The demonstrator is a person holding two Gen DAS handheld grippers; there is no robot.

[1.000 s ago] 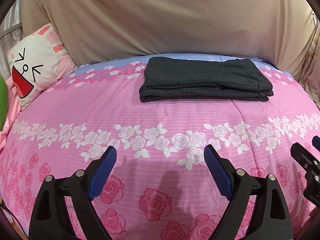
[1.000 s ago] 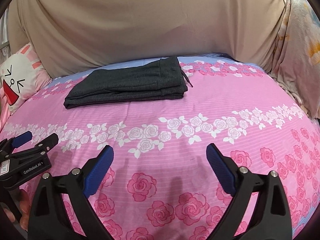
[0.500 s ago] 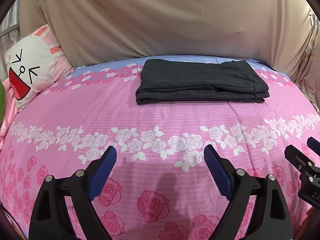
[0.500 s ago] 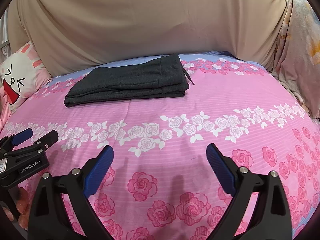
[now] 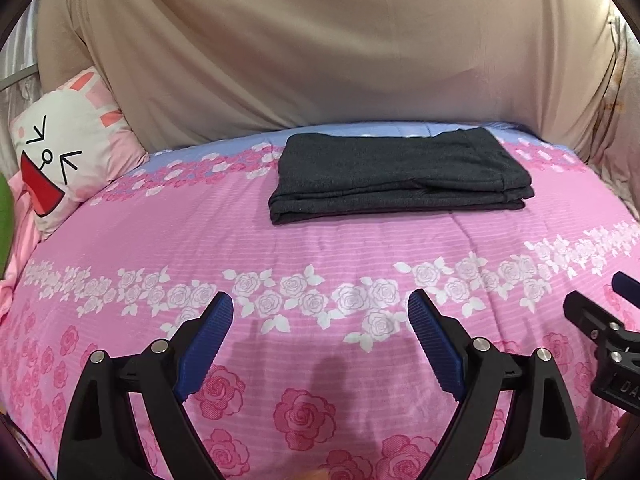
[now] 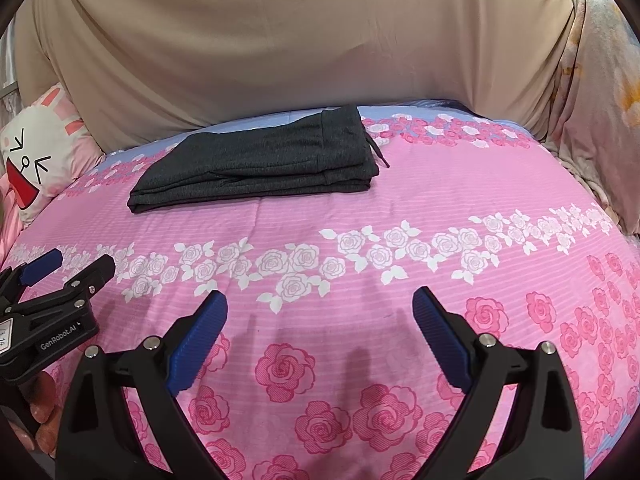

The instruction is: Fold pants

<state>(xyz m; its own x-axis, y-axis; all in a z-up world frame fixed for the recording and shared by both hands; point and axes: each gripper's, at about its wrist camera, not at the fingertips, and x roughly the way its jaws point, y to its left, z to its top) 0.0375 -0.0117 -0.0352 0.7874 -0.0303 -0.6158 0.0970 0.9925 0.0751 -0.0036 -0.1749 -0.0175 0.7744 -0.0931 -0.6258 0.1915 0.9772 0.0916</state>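
The dark grey pants (image 5: 400, 176) lie folded flat on the pink rose bed cover (image 5: 320, 248) in the upper middle of the frame, well apart from the left gripper (image 5: 320, 344) and the right gripper (image 6: 320, 340), both with jaws spread and holding nothing.

Black grippers (image 5: 320, 320) carry ribbed blue pads (image 6: 198, 344); silver screws; possibly "GenRobot.AI" lettering.

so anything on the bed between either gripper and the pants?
Nothing visible. Only bare pink floral bedspread lies between the open left gripper, the open right gripper and the folded dark pants. The bunny pillow sits off to the left.
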